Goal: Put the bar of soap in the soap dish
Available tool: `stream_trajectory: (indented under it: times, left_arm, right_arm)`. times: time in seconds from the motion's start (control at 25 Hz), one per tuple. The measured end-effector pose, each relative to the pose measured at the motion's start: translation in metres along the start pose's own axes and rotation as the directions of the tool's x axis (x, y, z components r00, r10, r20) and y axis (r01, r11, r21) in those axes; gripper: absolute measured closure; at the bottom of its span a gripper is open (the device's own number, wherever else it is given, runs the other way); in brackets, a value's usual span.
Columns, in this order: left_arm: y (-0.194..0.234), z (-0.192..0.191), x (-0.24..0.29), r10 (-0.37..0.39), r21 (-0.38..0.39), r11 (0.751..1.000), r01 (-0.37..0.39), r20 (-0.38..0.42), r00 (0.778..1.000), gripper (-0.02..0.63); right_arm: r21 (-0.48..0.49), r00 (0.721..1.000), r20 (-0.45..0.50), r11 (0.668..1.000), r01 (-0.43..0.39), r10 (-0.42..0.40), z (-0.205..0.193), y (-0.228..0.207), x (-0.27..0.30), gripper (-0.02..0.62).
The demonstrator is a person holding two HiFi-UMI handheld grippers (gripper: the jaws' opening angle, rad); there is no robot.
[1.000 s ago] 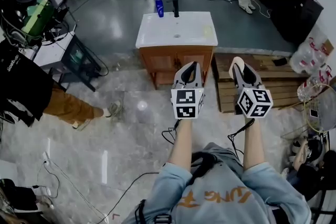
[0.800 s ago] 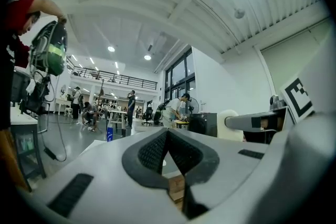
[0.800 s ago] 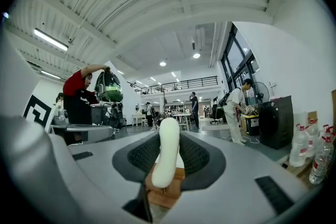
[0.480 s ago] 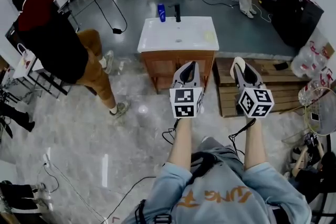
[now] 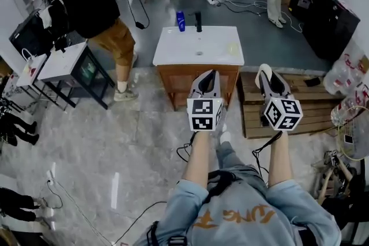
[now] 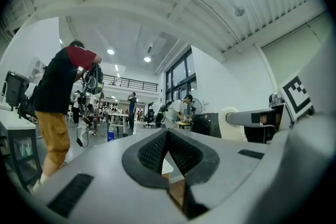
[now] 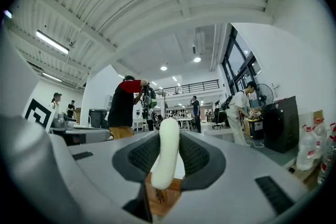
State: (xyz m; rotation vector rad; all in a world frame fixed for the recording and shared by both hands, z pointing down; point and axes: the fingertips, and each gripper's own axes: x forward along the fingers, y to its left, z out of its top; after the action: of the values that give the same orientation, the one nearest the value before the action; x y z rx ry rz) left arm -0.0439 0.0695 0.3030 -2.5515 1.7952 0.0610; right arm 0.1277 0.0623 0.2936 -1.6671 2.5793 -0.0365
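A white sink top (image 5: 173, 49) on a wooden cabinet stands ahead of me on the floor. Near its right edge lies a small pale yellow-green dish (image 5: 232, 49). My right gripper (image 5: 264, 73) is held level in front of the cabinet's right side, shut on a white bar of soap (image 7: 165, 160) that stands on edge between the pads. Its rounded end (image 5: 263, 70) pokes out past the jaws. My left gripper (image 5: 209, 74) is alongside, short of the cabinet front; its jaws (image 6: 167, 132) meet at the tips with nothing between them.
A blue bottle (image 5: 181, 21) and a black tap (image 5: 199, 21) stand at the sink's back edge. A wooden pallet (image 5: 294, 103) lies right of the cabinet. A person in tan shorts (image 5: 101, 6) stands at the left by a small table (image 5: 60, 66). Cables cross the floor.
Both grippers and the view have moved closer to the sink cabinet. The person in tan shorts has walked from the left foreground to the back left. The soap stays gripped.
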Motion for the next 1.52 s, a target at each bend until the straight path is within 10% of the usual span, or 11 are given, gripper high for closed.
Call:
stream_trajectory:
  times: [1.52]
  left_arm:
    - [0.114,-0.155,0.354,-0.050,-0.097,0.995,0.019,-0.324,0.945,0.583]
  right_arm:
    - [0.311,0.983,-0.183,0.948,0.063,-0.006,-0.139,-0.206,0.363,0.468]
